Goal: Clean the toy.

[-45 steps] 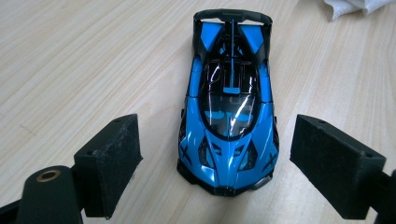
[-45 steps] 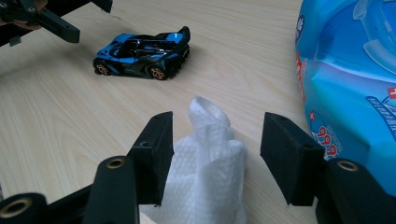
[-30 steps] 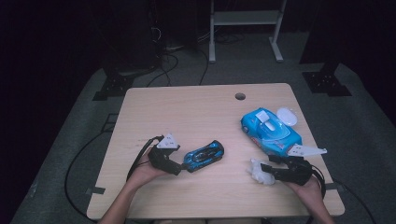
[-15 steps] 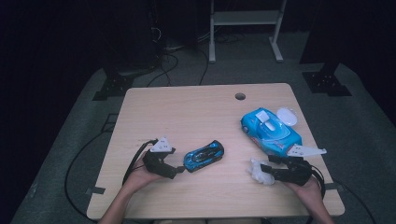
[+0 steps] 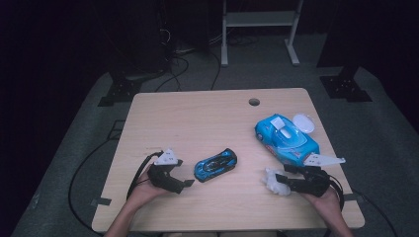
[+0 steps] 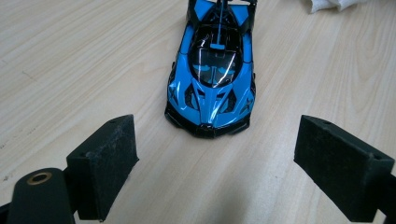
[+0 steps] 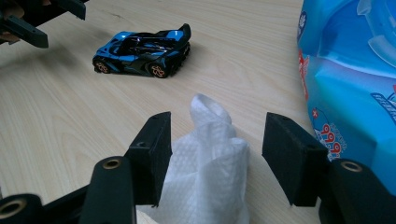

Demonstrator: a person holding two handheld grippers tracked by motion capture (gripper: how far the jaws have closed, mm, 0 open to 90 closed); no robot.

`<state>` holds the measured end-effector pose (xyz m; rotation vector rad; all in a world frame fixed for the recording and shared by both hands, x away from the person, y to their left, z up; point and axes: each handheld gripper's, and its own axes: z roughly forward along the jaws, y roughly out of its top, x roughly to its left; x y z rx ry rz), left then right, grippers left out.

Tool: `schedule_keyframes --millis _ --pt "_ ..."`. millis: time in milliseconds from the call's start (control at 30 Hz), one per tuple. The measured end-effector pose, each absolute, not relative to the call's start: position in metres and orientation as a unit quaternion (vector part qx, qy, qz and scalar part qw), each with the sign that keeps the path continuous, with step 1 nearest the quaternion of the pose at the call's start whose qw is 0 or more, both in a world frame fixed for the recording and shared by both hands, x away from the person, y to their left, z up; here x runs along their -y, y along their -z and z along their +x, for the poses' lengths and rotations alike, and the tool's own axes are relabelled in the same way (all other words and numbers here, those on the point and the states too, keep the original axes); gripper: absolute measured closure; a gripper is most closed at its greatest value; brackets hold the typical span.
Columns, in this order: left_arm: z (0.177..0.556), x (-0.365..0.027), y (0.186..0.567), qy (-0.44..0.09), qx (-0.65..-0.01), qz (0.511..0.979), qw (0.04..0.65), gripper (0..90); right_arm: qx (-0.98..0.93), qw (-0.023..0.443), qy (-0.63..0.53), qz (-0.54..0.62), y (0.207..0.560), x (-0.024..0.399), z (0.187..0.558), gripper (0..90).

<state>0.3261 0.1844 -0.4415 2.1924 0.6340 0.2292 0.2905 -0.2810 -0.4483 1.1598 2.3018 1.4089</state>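
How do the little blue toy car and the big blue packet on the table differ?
The toy car is small, hard and glossy, blue with black parts; the packet is far bigger, soft-looking and lighter blue with printed labels. The toy car stands on its wheels near the table's middle, in front of the left gripper; the packet lies flat toward the right edge, its white lid flap open. Both are mainly blue and rest untouched on the table.

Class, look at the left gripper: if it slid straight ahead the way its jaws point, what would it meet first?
Most likely the blue toy car: it sits just ahead of the open left gripper, centred between the jaws, end-on.
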Motion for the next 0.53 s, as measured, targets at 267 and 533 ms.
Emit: schedule_keyframes --millis 267,533 --pt "0.320 -0.190 0.444 -0.087 -0.256 0.870 0.412 12.3 -0.780 0.103 -0.477 0.392 0.448 0.281 0.289 41.3" --pt "0.315 -0.199 0.446 -0.087 -0.262 0.863 0.423 11.7 -0.780 0.104 -0.477 0.391 0.449 0.279 0.289 41.3"
